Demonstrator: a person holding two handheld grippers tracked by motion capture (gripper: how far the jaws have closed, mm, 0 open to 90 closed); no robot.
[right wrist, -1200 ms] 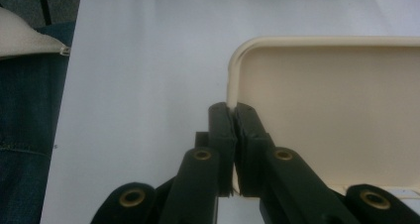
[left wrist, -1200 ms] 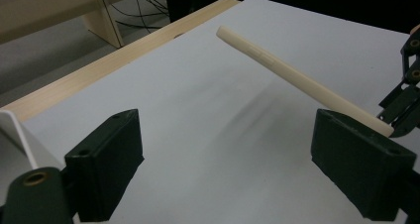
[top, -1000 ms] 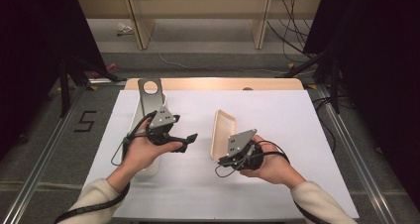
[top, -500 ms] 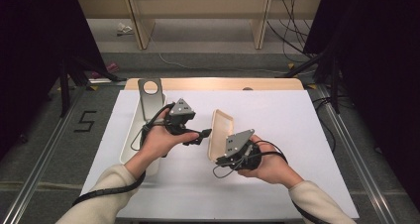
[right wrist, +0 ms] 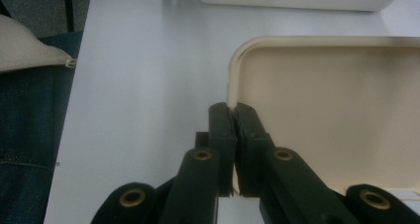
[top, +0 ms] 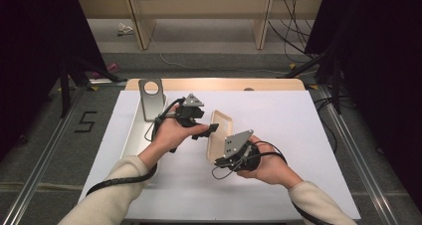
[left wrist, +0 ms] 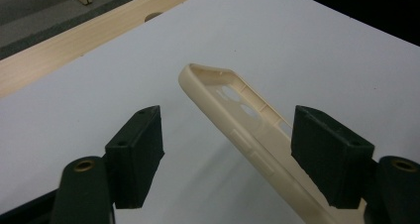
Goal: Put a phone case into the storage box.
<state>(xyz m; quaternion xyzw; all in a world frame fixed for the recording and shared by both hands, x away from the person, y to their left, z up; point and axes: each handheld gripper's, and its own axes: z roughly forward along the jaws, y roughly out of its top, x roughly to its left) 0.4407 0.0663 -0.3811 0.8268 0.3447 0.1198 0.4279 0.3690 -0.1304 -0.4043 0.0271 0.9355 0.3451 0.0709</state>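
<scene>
At a white table (top: 308,135), a person is holding a cream phone case (top: 220,130) tilted up off the surface, the right gripper (top: 225,160) pinching its near edge with the jaws pressed tight on the thin rim. The case is sitting near the table's middle, just right of a long white tray (top: 130,140) with a metal stand (top: 152,98) at its far end.

The left gripper (top: 211,129) is now arriving from the left: a second ago it was hovering over the tray, and it has since crossed to the case. Its jaws have just been narrowing, and the case's side wall (left wrist: 233,112) is passing between the spread pads, close to one pad (left wrist: 329,152) but apparently not yet pressed.

That suggests a two-handed hold is about to be made, probably to steady or flex the case.
</scene>
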